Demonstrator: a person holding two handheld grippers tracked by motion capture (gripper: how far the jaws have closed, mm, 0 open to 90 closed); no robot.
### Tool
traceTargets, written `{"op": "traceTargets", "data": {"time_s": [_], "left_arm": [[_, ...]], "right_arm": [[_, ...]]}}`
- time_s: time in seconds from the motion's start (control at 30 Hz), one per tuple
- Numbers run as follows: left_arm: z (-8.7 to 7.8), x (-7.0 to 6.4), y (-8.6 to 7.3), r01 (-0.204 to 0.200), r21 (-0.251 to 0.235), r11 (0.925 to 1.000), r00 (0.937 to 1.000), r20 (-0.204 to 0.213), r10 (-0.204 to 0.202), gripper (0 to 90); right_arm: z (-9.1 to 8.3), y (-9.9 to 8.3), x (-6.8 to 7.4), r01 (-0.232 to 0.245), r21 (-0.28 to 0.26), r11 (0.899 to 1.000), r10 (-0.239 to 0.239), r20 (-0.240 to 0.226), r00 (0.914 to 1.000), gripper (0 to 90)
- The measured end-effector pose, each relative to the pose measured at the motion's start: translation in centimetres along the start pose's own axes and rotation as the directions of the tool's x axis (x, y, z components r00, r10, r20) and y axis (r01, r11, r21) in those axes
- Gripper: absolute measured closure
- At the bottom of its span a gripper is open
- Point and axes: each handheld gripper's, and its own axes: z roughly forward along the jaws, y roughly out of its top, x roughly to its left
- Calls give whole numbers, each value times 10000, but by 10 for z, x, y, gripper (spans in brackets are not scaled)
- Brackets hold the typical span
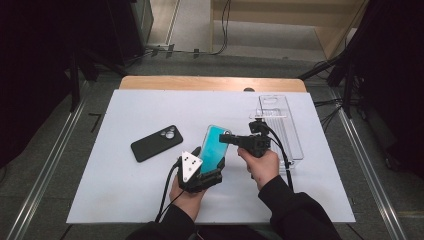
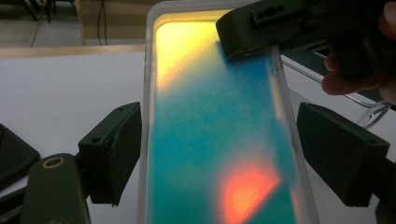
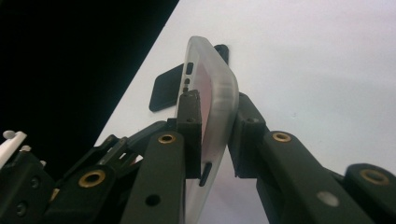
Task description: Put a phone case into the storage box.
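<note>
You had the phone case (image 1: pixel 214 148) lifted off the white table (image 1: pixel 125 195), tilted up in front of you near the middle, and this was the handover of grip, so the point was never to let both hands go slack at once. Your right gripper (image 1: pixel 224 138) was pinching the case's upper right edge; in the right gripper view its jaws were pressed onto the frosted rim from either side (image 3: pixel 215 112). Your left gripper (image 1: pixel 204 172) sat at the lower end with its jaws spread, one pad on each side of the case and a clear gap showing at both (image 2: pixel 219 135). To do it well you needed to keep the right pinch firm and level, since it looked to be carrying the weight by one thin edge, and to close the left squarely across the width rather than on a corner, where a soft rim would likely twist out.

The case itself was a translucent, milky shell with rounded corners and small cut-outs along its edge, its inner face glowing teal with yellow and orange patches. The black phone (image 1: pixel 156 142) lay flat to the left, well apart, and a clear plastic box (image 1: pixel 280 125) lay beyond your right hand
</note>
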Motion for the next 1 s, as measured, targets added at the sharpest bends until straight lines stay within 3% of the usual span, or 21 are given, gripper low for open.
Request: {"op": "traceTargets", "data": {"time_s": [0.3, 0.57, 0.8, 0.93, 1.0], "left_arm": [[0, 2, 2, 227, 183, 9996, 9992, 330, -233, 152], [-1, 4, 9, 413, 610, 9973, 9970, 636, -452, 133], [-4, 15, 19, 746, 1555, 9850, 9935, 731, -868, 134], [-3, 22, 26, 489, 2152, 9753, 9939, 859, -688, 136], [-3, 25, 28, 523, 2367, 9702, 9912, 1060, -793, 143]], "right_arm": [[-3, 2, 8, 115, 84, 9999, -113, -238, 9997, 777], [-12, 6, 6, 247, -128, 9996, -248, -52, 9997, 781], [-17, 7, 10, 825, -200, 9964, -816, 429, 9957, 781], [-19, 7, 12, 1156, -134, 9932, -1143, 720, 9908, 781], [-19, 7, 12, 1279, -81, 9917, -1269, 777, 9889, 781]]}}
